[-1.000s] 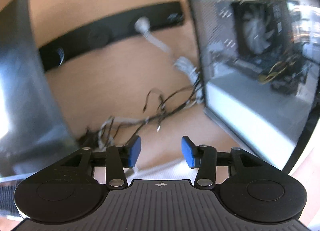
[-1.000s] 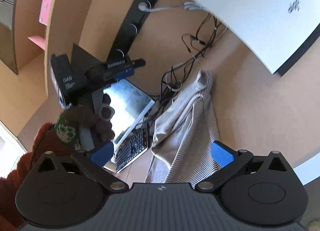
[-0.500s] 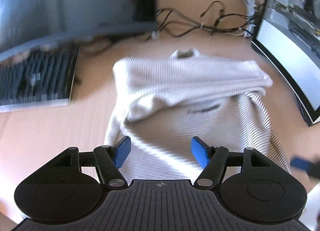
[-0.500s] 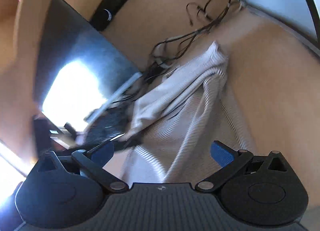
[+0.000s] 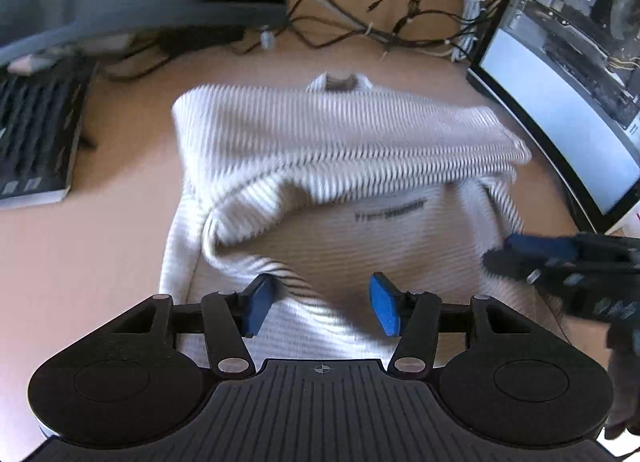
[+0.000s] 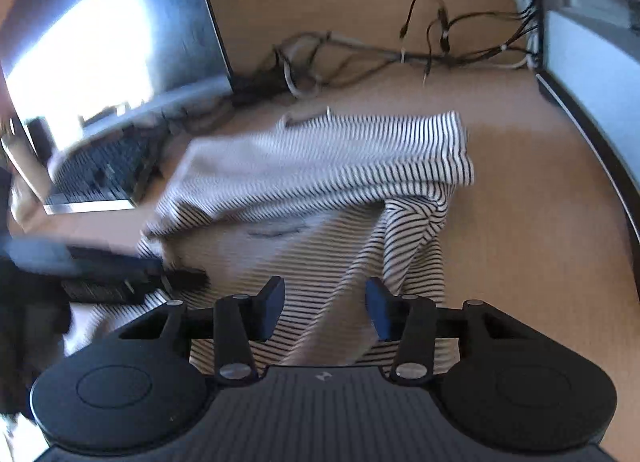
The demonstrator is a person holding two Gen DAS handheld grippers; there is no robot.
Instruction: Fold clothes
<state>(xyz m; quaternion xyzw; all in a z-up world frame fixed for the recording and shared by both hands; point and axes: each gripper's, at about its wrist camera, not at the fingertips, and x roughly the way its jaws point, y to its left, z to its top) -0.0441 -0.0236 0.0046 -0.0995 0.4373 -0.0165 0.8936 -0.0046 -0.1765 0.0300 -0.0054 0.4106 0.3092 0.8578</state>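
Striped shirt (image 5: 320, 165) lying rumpled on desk (image 5: 80, 254), upper part doubled over the chest, between keyboard (image 5: 32, 133) and computer case (image 5: 560, 73). Left gripper (image 5: 318, 304) and right gripper (image 6: 325, 309) now hanging just above near hem, having swung down from the cables (image 5: 380, 29) a second ago; jaws standing apart, holding nothing. Suggesting a fold about to be worked.

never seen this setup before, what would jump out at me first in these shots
The striped shirt stands out first, lying rumpled and partly folded over itself in the middle of the wooden desk. Next come the two open claws hovering over its near edge, the left claw and the right claw. Behind the shirt a tangle of cables runs between a laptop on the left and a computer case on the right.
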